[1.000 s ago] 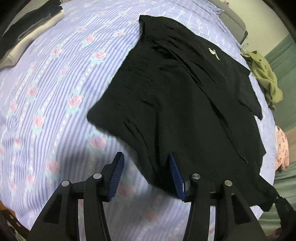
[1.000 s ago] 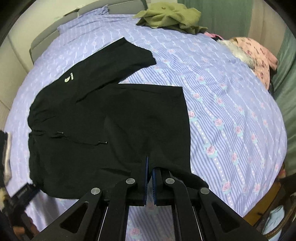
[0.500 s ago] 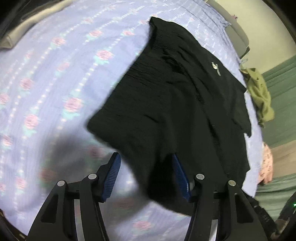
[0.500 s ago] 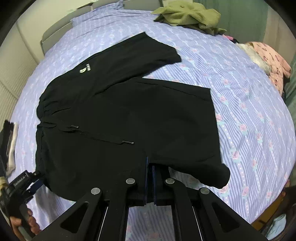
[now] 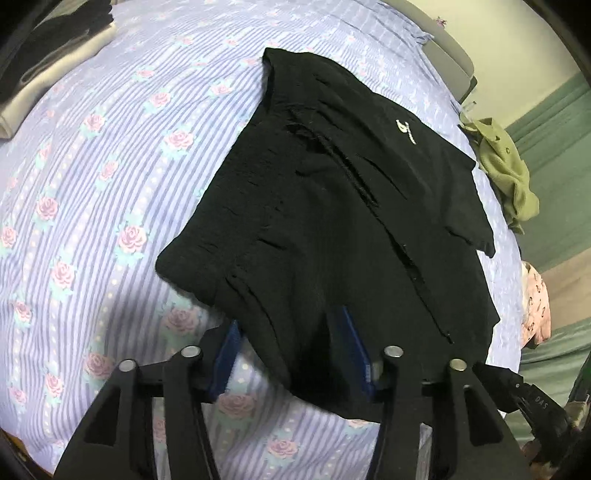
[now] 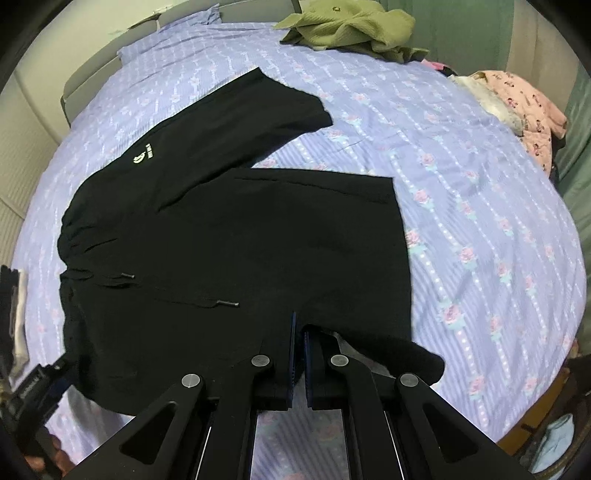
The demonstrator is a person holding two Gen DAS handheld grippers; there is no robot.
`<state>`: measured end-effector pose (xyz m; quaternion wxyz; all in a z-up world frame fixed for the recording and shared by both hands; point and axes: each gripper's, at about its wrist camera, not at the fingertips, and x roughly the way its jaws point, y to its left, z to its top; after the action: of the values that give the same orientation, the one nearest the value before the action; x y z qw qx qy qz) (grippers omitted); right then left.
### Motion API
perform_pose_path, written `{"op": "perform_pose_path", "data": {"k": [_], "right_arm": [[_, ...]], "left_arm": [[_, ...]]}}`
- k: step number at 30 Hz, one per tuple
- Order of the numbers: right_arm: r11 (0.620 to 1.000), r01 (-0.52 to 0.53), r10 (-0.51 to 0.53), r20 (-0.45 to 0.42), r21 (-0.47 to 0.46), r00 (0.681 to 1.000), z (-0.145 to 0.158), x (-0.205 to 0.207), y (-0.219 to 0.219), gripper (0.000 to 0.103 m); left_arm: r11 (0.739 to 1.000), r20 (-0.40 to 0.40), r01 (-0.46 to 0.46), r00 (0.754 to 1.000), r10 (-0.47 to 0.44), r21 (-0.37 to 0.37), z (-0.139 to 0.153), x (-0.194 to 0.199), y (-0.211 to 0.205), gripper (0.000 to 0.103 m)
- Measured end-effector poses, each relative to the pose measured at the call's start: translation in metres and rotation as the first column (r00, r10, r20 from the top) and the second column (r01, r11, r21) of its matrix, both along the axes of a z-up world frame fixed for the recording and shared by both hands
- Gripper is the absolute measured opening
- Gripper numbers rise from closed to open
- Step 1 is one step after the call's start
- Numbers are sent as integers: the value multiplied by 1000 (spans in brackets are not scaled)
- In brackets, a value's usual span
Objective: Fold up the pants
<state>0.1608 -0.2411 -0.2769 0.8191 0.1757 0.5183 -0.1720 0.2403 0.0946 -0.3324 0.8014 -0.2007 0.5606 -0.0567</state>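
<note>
My black shorts (image 6: 229,236) lie spread across the bed (image 6: 480,192), on its lilac sheet striped and printed with roses. The waistband with its drawstrings (image 6: 177,295) sits toward my left, and the leg bearing the small white logo (image 6: 142,157) stretches away toward the far edge.

My right gripper (image 6: 297,347) is pressed together on the near hem of the closer leg, the cloth pinched between its blue pads and draping off to the right of them. My left gripper (image 5: 291,354) is half spread and closing, with a bunched fold of the waistband corner sitting between its blue pads (image 5: 356,350); the fabric hangs over the near edge there, and I can't tell whether the pads are pressing it.

At the far side of the bed an olive green garment (image 6: 347,26) lies crumpled, with a pink patterned one (image 6: 524,99) to its right. Folded dark and pale clothes (image 5: 48,55) sit stacked at the left.
</note>
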Motion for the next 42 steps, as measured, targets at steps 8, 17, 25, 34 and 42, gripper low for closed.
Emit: {"op": "perform_pose_path", "data": {"k": [8, 17, 25, 34, 42], "right_arm": [[999, -46, 46, -9, -5, 999, -8, 10, 18, 4], [997, 16, -10, 78, -75, 997, 37, 11, -6, 4], [987, 95, -46, 339, -131, 940, 128, 70, -45, 4], [977, 46, 48, 417, -210, 907, 144, 223, -64, 4], [958, -62, 137, 260, -279, 956, 73, 352, -63, 4]], "left_arm": [[998, -29, -59, 998, 58, -37, -14, 0, 16, 9], [999, 120, -36, 992, 35, 7, 69, -2, -4, 6], [997, 288, -47, 957, 30, 53, 140, 63, -40, 6], [991, 315, -115, 945, 90, 63, 144, 202, -50, 6], [978, 211, -92, 976, 52, 185, 89, 303, -53, 4]]}}
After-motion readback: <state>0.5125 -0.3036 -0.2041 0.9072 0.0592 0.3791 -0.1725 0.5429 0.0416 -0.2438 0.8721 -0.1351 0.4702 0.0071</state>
